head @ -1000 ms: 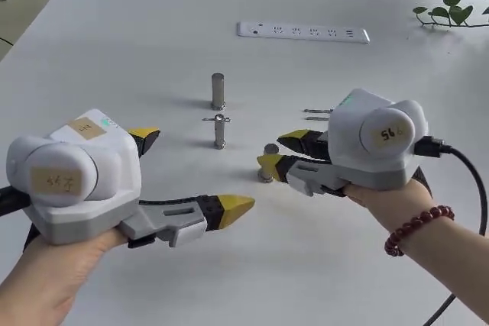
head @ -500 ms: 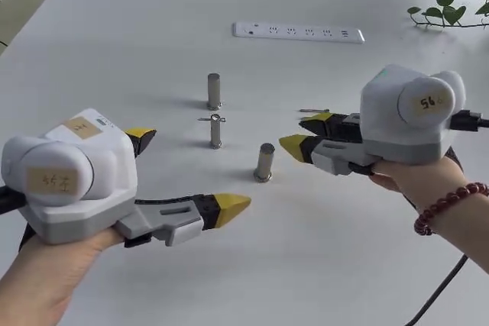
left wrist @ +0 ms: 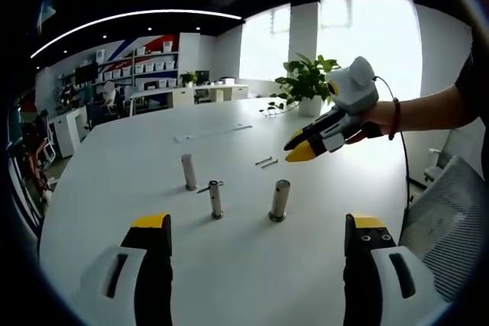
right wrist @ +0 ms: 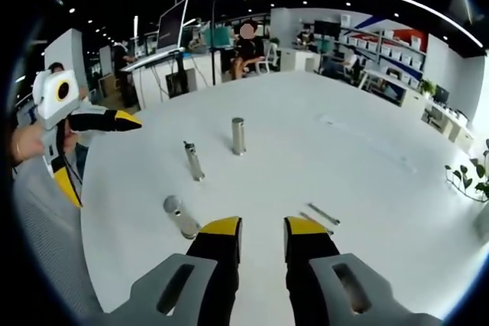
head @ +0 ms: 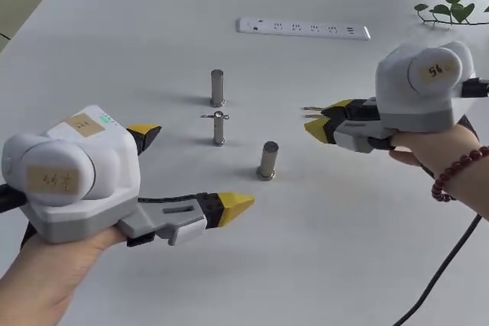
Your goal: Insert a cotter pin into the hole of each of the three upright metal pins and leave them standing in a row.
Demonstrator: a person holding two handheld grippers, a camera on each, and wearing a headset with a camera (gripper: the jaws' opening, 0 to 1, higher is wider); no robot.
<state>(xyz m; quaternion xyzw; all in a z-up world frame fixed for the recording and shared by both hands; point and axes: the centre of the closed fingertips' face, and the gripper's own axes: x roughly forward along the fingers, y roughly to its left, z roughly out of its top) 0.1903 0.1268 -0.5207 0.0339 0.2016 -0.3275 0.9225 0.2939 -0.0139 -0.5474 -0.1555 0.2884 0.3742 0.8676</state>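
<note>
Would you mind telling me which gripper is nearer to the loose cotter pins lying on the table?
Right. The right gripper hovers with its tips beside the loose cotter pins. The left gripper is well away, across the upright metal pins from them.

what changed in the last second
The right gripper drew back from the nearest metal pin, rightward and outward, toward the loose cotter pins, holding nothing. The left gripper stayed put, open; that pin, the cottered middle pin and the far pin stood unmoved.

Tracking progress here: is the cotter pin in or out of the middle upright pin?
In. A cotter pin sticks out sideways through the top of the middle pin, which stands upright.
</note>
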